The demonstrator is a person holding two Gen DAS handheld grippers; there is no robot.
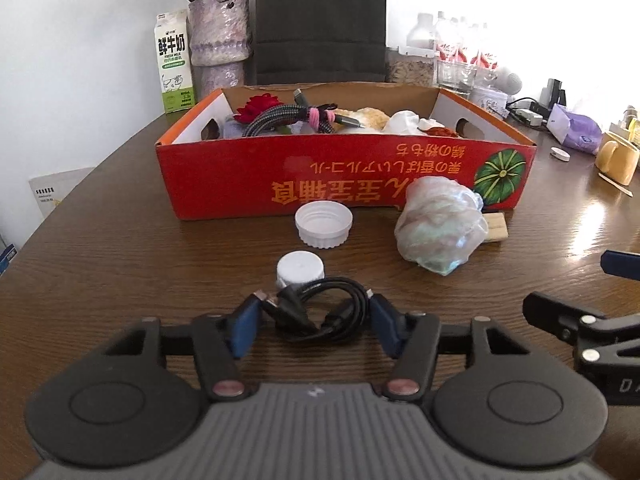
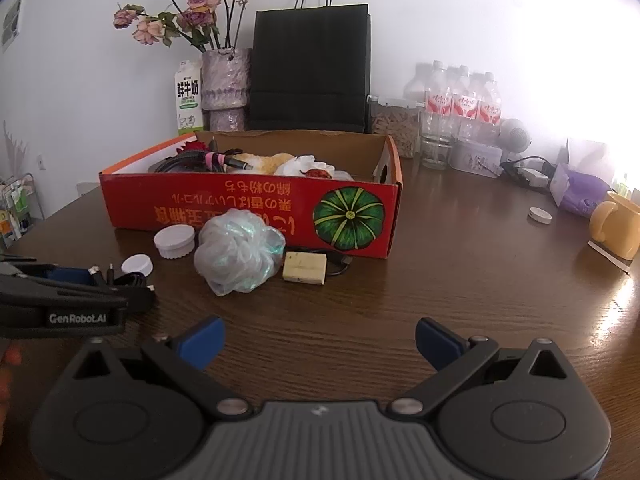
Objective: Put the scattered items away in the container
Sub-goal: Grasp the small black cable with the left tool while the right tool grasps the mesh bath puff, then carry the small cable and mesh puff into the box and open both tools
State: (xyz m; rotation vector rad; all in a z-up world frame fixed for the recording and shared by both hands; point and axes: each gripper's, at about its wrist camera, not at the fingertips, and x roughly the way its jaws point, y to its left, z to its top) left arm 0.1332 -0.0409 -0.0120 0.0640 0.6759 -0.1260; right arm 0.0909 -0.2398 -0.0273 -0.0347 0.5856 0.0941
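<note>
A red cardboard box (image 1: 224,178) (image 2: 256,204) sits mid-table holding cables, a red flower and crumpled paper. In front of it lie a large white ribbed cap (image 1: 323,225) (image 2: 175,241), a smaller white cap (image 1: 300,267) (image 2: 138,265), a pale mesh bath puff (image 1: 438,224) (image 2: 238,251) and a tan soap bar (image 2: 305,267). My left gripper (image 1: 314,312) has its blue fingers on either side of a coiled black cable (image 1: 320,308), touching it on the table. My right gripper (image 2: 320,338) is open and empty, low over bare table.
Behind the box stand a milk carton (image 1: 174,62), a vase of dried roses (image 1: 218,40), a black paper bag (image 2: 310,68) and water bottles (image 2: 464,100). A yellow mug (image 2: 618,226), a small white disc (image 2: 539,215) and a purple pack (image 2: 582,194) sit at the right.
</note>
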